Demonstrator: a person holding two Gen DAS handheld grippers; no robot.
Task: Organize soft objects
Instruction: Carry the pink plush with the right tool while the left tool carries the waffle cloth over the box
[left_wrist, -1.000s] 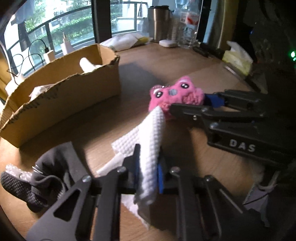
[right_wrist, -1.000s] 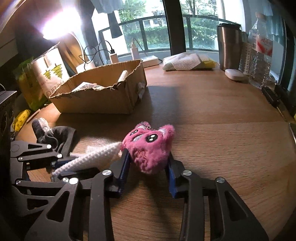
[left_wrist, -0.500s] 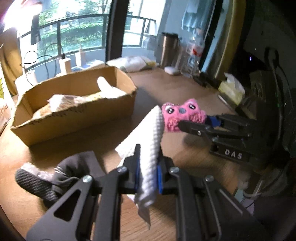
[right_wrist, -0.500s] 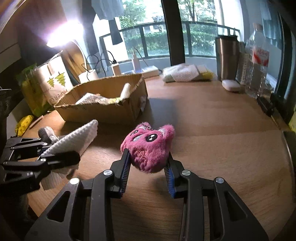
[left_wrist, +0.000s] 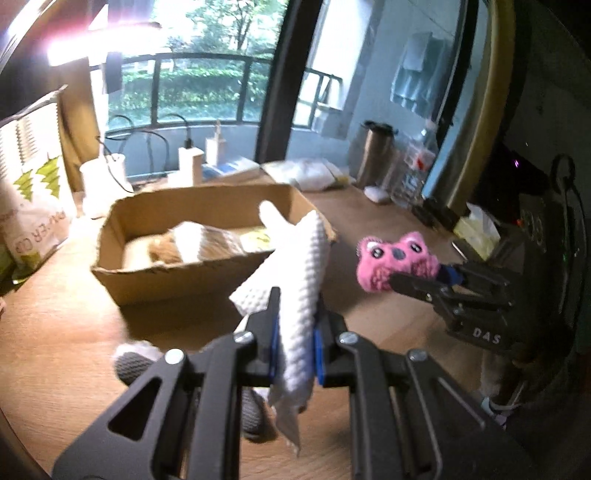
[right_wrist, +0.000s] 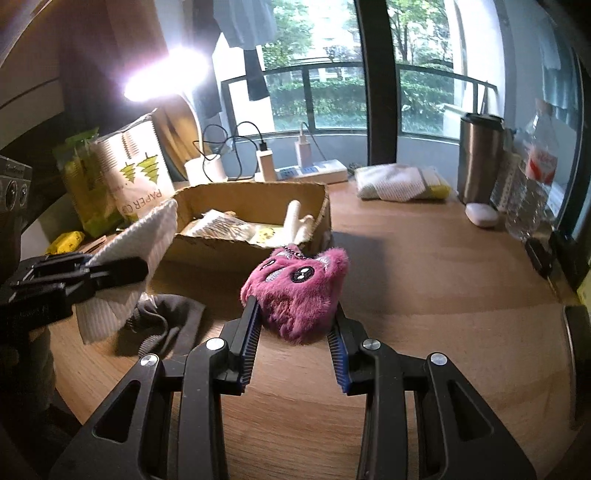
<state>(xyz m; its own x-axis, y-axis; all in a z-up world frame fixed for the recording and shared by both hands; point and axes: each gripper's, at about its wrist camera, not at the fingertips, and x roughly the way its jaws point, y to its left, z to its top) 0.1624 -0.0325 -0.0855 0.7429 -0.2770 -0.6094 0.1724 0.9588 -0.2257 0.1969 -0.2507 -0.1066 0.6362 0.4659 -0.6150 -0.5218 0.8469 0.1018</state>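
Above the table (right_wrist: 424, 277), I have both grippers loaded and off the wood: my left gripper (left_wrist: 295, 345) is clamped tight on the white cloth (left_wrist: 295, 280), which stands up between the pads with a loose tail hanging below, and my right gripper (right_wrist: 295, 332) squeezes the pink plush (right_wrist: 297, 288) across its body. Ahead of both sits the box (left_wrist: 177, 275), open-topped, already holding some pale soft things, with a torn, uneven near wall. I judge the step in hand to be carrying both pieces over that rim and dropping them inside. To do it well I should bring each load clearly higher than the near wall before crossing, since the cloth's tail could catch the cardboard edge and tug the light box along. Going one hand at a time looks wiser, as the grippers are near each other and the opening is not wide. I would let go only once the piece is well inside, low over the contents, so the plush does not bounce out. A grey glove (right_wrist: 166, 321) lies on the table below my left gripper, not yet gathered.
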